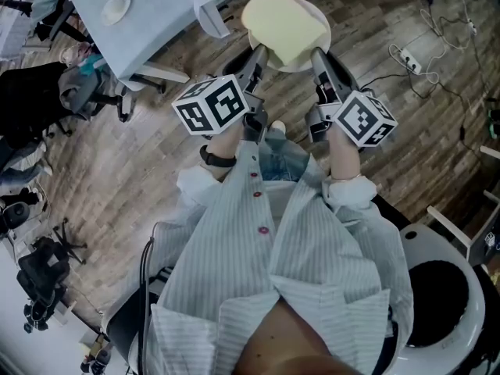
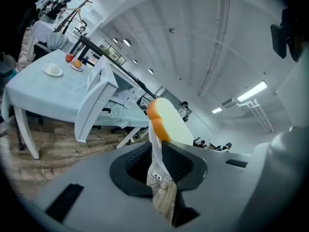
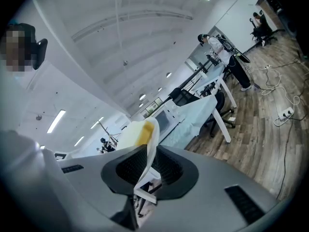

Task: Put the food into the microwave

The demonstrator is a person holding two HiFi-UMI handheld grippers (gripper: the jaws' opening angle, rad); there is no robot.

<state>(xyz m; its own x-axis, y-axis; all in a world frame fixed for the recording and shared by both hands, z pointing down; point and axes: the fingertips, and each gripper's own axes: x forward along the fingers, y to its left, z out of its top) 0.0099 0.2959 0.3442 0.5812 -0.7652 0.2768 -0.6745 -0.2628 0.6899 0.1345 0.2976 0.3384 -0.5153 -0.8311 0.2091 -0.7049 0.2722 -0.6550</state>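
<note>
A thick slice of pale bread (image 1: 283, 26) with an orange crust lies on a white plate (image 1: 319, 16) held out in front of the person over the wooden floor. My left gripper (image 1: 255, 59) is shut on the plate's left rim, and my right gripper (image 1: 321, 62) is shut on its right rim. In the left gripper view the plate (image 2: 155, 146) runs edge-on between the jaws of the left gripper (image 2: 155, 162), with the bread (image 2: 168, 122) above. The right gripper view shows the plate's rim (image 3: 150, 151) pinched by the right gripper (image 3: 145, 170), the bread (image 3: 137, 132) behind it, and a white microwave (image 3: 164, 119) far off on a table.
A table with a light blue cloth (image 1: 148, 30) stands at the upper left, bearing a small dish (image 1: 116, 8), with a white chair (image 1: 211, 18) beside it. A power strip and cables (image 1: 410, 59) lie on the floor to the right. Tripods and bags (image 1: 43, 276) stand at the left.
</note>
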